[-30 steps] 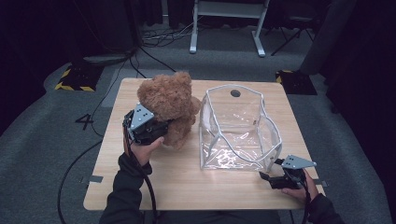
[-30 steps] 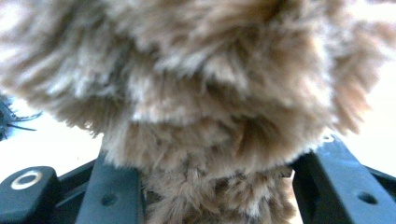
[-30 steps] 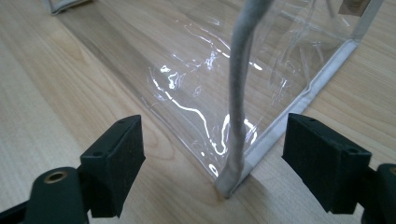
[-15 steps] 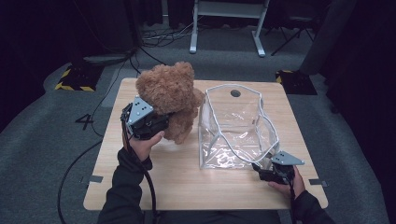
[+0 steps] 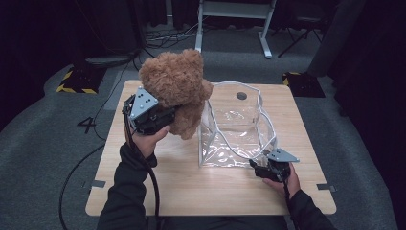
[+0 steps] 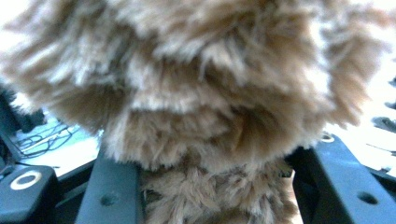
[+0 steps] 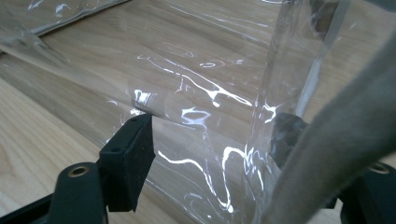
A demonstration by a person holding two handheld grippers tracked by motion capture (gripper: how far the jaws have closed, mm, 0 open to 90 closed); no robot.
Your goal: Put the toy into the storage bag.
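Gripping a brown teddy bear (image 5: 178, 91) by its body, the left gripper (image 5: 160, 117) holds it clear of the table (image 5: 158, 191), beside a clear plastic bag (image 5: 237, 127). The right gripper (image 5: 261, 167), jaws just narrowing, straddles the bag's near corner without pinching it.

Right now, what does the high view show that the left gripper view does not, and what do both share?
High view alone: the clear plastic bag with grey trim on the light wooden table, and the right hand-held gripper at the bag's near corner. Left gripper view alone: close-up fur pressed between two black jaws. Both: the fluffy brown teddy bear, clamped by the left hand-held gripper.
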